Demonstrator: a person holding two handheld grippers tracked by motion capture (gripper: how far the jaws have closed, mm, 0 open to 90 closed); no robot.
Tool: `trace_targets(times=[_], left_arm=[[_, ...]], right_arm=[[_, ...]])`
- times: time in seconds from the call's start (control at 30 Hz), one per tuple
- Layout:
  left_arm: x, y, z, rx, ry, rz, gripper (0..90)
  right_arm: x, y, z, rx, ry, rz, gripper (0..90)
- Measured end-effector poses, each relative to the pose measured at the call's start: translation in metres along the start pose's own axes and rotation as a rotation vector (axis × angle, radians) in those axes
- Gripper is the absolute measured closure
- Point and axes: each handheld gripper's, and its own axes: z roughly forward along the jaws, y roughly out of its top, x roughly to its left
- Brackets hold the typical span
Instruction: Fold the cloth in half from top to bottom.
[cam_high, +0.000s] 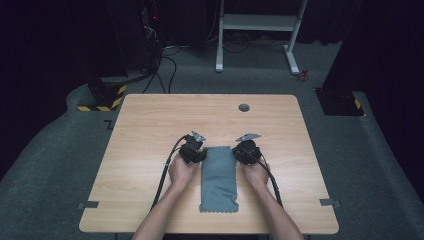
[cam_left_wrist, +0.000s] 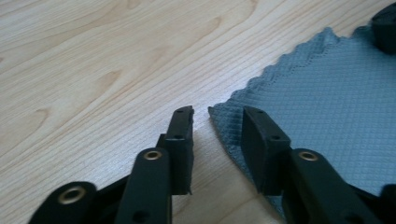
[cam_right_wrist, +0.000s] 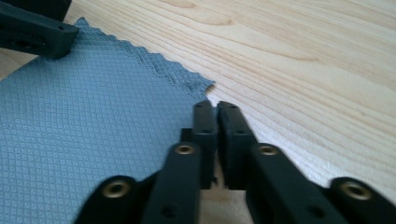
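One grey cloth (cam_high: 218, 178) lies flat near the table's (cam_high: 150, 125) front edge, running lengthwise away from us, and we have a gripper at each far corner. It looks thin, soft and light, with a scalloped edge; we judge it will droop and slide readily, so the corners are the places to pinch. Our left gripper (cam_left_wrist: 217, 122) stands partly open astride its corner, not yet pressing. Our right gripper (cam_right_wrist: 216, 108) is closed at its corner, but we cannot tell whether it has caught any fabric.

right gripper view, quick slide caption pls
Right gripper shut at the far corner of a grey cloth on the wooden table.
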Motion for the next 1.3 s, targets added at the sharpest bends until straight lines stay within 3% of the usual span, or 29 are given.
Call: trace_targets(times=[0.17, 0.27, 0.43, 0.5, 0.7, 0.83, 1.0, 1.1, 1.3], left_arm=[[0.006, -0.001, 0.001, -0.002, -0.075, -0.046, 78.4], [0.006, -0.001, 0.001, -0.004, -0.075, -0.043, 85.9], [0.011, -0.003, 0.001, -0.016, -0.097, -0.08, 87.9], [0.014, -0.003, 0.001, -0.018, -0.093, -0.09, 86.9], [0.018, -0.002, 0.002, -0.016, -0.083, -0.122, 62.4], [0.016, 0.001, 0.004, -0.008, -0.062, -0.104, 64.0], [0.016, 0.001, 0.005, -0.013, -0.067, -0.093, 74.9], [0.015, 0.002, 0.005, -0.005, -0.082, -0.074, 83.2], [0.015, 0.009, 0.006, 0.031, -0.11, -0.052, 89.7]], right_arm=[[0.002, 0.005, -0.001, -0.031, -0.003, -0.026, 89.5], [0.0, 0.005, -0.003, -0.043, 0.002, -0.024, 89.5], [-0.004, 0.004, 0.002, -0.064, 0.022, -0.014, 89.3], [-0.005, 0.004, 0.004, -0.063, 0.029, -0.002, 88.6], [-0.007, 0.003, 0.011, -0.071, 0.065, 0.028, 70.1], [-0.006, 0.008, 0.015, -0.058, 0.063, 0.041, 67.4], [0.003, 0.015, 0.02, -0.041, 0.046, -0.001, 77.7], [0.002, 0.015, 0.019, -0.038, 0.073, -0.01, 86.1], [0.002, 0.015, 0.018, -0.029, 0.078, -0.014, 87.9]])
